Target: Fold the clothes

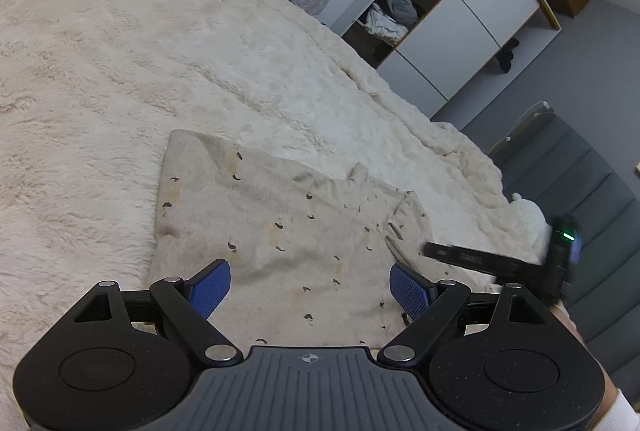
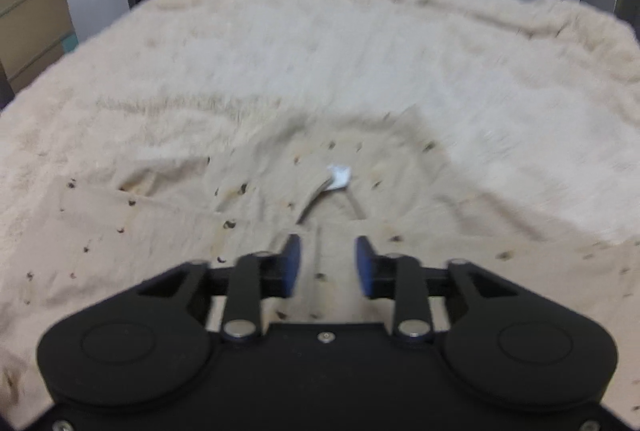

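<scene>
Your left gripper (image 1: pixel 310 285) and right gripper (image 2: pixel 328 263), jaws spread and empty, hover over the speckled shirt (image 1: pixel 280 231) lying ahead on the blanket (image 1: pixel 120 71), one sleeve tucked, folding unfinished.

Both grippers' fingers (image 1: pixel 212 281) (image 2: pixel 290 263) apart, empty.

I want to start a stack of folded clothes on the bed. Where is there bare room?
The fluffy cream blanket is bare beyond and left of the spotted beige garment, up to the far edge by the shelves. It is crowded near both open grippers, left gripper and right gripper, where the garment spreads.
</scene>
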`<state>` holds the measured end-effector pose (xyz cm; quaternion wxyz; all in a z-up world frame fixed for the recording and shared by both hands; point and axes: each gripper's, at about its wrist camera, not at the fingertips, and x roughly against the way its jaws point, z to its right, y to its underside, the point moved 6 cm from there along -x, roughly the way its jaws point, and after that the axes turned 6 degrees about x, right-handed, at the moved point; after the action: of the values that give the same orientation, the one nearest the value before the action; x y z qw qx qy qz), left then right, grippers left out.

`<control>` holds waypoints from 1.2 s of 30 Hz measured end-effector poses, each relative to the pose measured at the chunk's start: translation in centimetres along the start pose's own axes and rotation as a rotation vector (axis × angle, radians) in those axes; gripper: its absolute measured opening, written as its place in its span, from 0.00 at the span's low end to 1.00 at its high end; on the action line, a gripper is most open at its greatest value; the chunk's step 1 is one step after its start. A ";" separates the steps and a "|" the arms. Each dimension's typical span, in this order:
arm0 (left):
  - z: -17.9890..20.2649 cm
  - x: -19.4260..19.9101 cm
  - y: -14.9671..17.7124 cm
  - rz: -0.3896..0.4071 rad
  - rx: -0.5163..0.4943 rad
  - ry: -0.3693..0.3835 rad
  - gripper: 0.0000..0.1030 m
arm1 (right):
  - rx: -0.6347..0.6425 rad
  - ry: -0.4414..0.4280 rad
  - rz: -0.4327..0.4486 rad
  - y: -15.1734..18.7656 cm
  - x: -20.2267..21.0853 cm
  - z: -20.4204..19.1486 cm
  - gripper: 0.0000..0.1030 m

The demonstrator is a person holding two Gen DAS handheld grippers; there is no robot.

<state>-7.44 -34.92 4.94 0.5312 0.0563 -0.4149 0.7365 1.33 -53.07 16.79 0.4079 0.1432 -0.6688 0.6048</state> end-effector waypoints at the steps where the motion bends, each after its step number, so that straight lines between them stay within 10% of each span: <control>1: 0.0 0.0 0.0 -0.001 0.000 0.001 0.81 | 0.018 -0.008 0.020 0.6 1.6 0.1 0.32; 12: 1.1 0.3 1.1 -0.013 -0.039 0.004 0.81 | 0.332 -0.020 -0.048 7.7 2.1 -5.1 0.27; 14: 1.1 0.4 1.1 -0.013 -0.044 0.005 0.81 | 0.320 -0.018 -0.056 7.7 1.6 -5.0 0.01; 26: 0.5 0.7 1.0 -0.012 -0.063 -0.022 0.81 | 0.342 -0.052 -0.062 8.3 5.1 -4.9 0.13; 29: 0.4 0.9 1.1 -0.010 -0.060 -0.027 0.81 | 0.246 -0.018 0.003 9.0 7.8 -2.1 0.39; 36: 0.1 1.2 1.4 -0.007 -0.052 -0.039 0.81 | -0.190 0.200 0.093 13.3 12.6 14.5 0.40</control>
<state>-9.13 -34.21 4.92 0.5270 0.0580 -0.4441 0.7223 -21.08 -59.62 17.58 0.4558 0.0117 -0.6850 0.5682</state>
